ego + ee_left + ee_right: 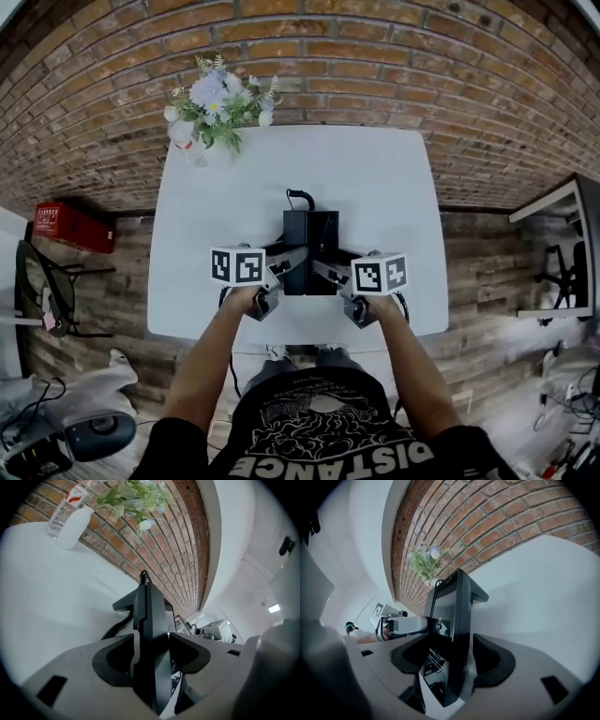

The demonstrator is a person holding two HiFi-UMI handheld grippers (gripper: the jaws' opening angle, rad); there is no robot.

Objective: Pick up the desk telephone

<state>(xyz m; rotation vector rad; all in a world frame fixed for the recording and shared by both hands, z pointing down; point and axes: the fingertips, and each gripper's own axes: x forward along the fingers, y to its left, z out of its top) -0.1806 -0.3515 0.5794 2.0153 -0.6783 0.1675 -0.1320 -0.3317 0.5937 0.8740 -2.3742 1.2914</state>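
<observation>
Two grey hand-held grippers meet at one black desk telephone [310, 246], which is at the near half of the white square desk [375, 178], just in front of the person. Whether the base of the telephone rests on the desk surface, I cannot tell.

The left gripper [284, 265] reaches the telephone from its left side and the right gripper [330, 270] from its right side, each one carrying a white cube with black square markers. In the left gripper view, the dark padded fingers [112, 660] are rather wide apart, and the thick left edge of the telephone fills the space between them, with both pads against it. In the right gripper view, the fingers [492, 660] stand in the same way on the right edge of the telephone, so both grippers have a hold on it.

A black coiled cord [300, 198] leaves the far end of the telephone. Beyond the telephone and to its left, at the far corner of the desk, stand a bunch of pale flowers with green leaves [217, 105] and a clear plastic bottle [65, 513]. Behind the telephone rises a red brick wall [375, 56].
</observation>
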